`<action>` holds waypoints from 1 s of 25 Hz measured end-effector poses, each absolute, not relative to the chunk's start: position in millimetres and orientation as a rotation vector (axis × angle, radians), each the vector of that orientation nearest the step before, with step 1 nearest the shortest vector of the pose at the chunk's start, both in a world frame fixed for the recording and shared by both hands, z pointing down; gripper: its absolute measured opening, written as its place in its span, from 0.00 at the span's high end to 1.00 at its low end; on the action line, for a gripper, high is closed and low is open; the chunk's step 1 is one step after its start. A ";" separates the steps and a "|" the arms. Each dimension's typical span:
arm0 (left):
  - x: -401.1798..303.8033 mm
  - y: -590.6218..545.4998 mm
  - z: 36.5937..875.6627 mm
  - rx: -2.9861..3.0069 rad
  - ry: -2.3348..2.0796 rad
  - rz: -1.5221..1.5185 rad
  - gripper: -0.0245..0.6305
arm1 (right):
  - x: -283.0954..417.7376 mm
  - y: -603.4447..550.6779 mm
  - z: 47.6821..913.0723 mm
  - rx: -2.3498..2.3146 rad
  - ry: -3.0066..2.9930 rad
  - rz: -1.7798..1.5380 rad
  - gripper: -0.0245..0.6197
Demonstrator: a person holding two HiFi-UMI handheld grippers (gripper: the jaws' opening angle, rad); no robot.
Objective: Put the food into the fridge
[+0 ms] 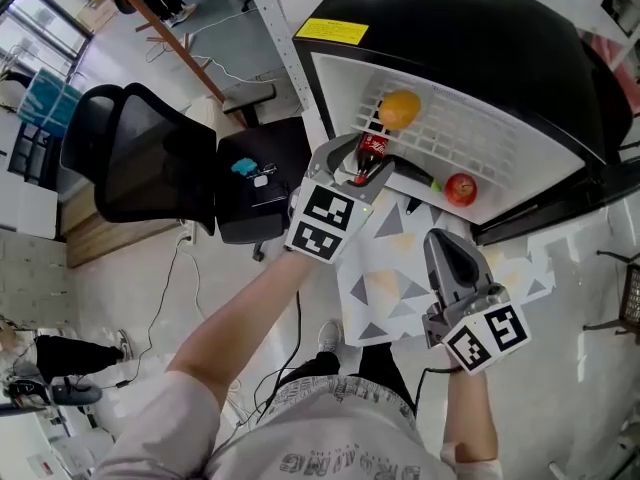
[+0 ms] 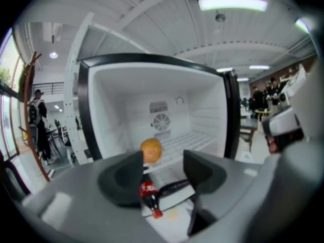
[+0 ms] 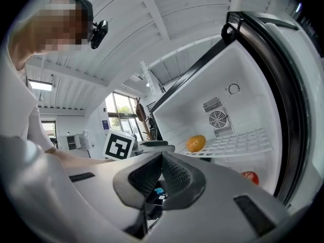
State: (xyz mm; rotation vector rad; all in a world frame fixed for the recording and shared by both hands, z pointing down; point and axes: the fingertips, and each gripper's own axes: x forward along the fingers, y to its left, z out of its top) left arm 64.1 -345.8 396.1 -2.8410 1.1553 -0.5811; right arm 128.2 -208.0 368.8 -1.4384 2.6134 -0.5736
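Observation:
The small fridge (image 1: pixel 480 38) stands open, white inside. An orange (image 1: pixel 400 109) sits on its wire shelf (image 1: pixel 470 133), and a red apple (image 1: pixel 460 189) lies lower at the right. A cola bottle (image 1: pixel 371 154) with a red label lies at the fridge's mouth, cap toward me, beside a dark long item (image 1: pixel 415 174). My left gripper (image 1: pixel 368 171) is right over the bottle. In the left gripper view its jaws (image 2: pixel 164 161) stand wide apart, with the bottle (image 2: pixel 148 196) low between them and untouched by the pads. My right gripper (image 1: pixel 440 236) hangs back, shut and empty.
A black office chair (image 1: pixel 140 163) and a black stool (image 1: pixel 255 183) with a small blue thing on it stand to the left. A white metal rack post (image 1: pixel 280 38) rises beside the fridge. A patterned mat (image 1: pixel 395 288) lies under my grippers. People stand far off (image 2: pixel 36 115).

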 end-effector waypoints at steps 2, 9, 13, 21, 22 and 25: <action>59.7 -338.1 390.3 -2.847 1.146 -0.556 0.60 | 124.7 -205.0 366.1 -1.450 2.611 -0.566 0.96; 43.8 -313.7 373.8 -2.855 1.117 -0.480 0.69 | 108.6 -196.1 355.9 -1.480 2.609 -0.533 0.96; 32.9 -298.7 360.4 -2.870 1.109 -0.416 0.74 | 99.3 -191.7 347.5 -1.491 2.608 -0.510 0.96; 19.7 -263.5 340.1 -2.880 1.034 -0.350 0.80 | 83.3 -183.6 339.3 -1.496 2.611 -0.492 0.96; 18.3 -259.8 338.1 -2.883 1.028 -0.341 0.81 | 81.7 -182.8 338.7 -1.497 2.612 -0.490 0.96; 13.0 -249.0 335.6 -2.897 1.013 -0.320 0.83 | 76.6 -180.7 337.3 -1.501 2.617 -0.484 0.96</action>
